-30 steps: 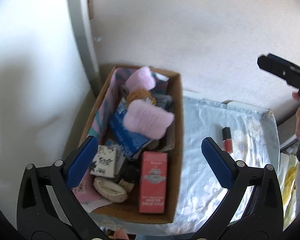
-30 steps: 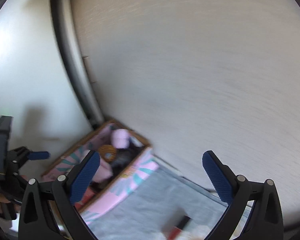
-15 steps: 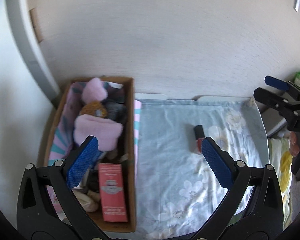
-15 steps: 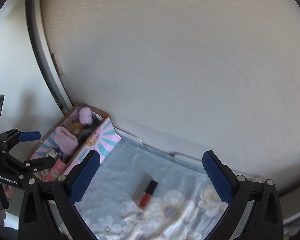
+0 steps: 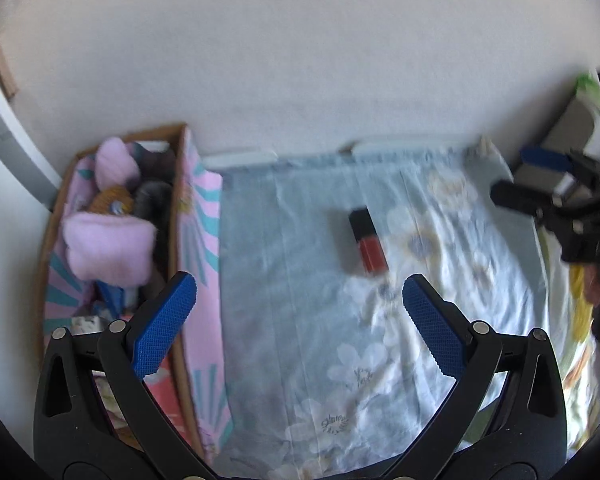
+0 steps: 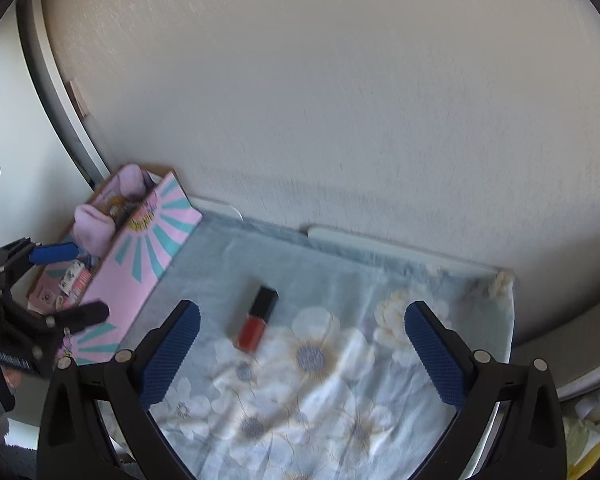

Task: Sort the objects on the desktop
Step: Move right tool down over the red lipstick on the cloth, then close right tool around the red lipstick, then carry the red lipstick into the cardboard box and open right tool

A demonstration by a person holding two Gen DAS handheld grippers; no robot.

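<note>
A red nail-polish bottle with a black cap [image 5: 367, 241] lies alone on the pale blue floral cloth [image 5: 308, 320]; it also shows in the right wrist view [image 6: 257, 318]. A pink and teal cardboard box [image 5: 198, 216] full of small items stands at the cloth's left edge, also in the right wrist view [image 6: 148, 248]. My left gripper [image 5: 299, 308] is open and empty above the cloth, near the box. My right gripper [image 6: 302, 338] is open and empty, just right of the bottle.
The box holds pink fluffy items [image 5: 108, 240], a brown round thing [image 5: 114, 200] and a red carton [image 5: 168, 396]. A white wall [image 6: 340, 100] rises behind the table. A grey frame [image 5: 4, 136] runs at far left. Yellow-patterned fabric [image 5: 580, 320] lies off the right edge.
Both grippers have swung right and down from the box toward the cloth. The bottle now sits closer and more central in both views. Both stay open.
</note>
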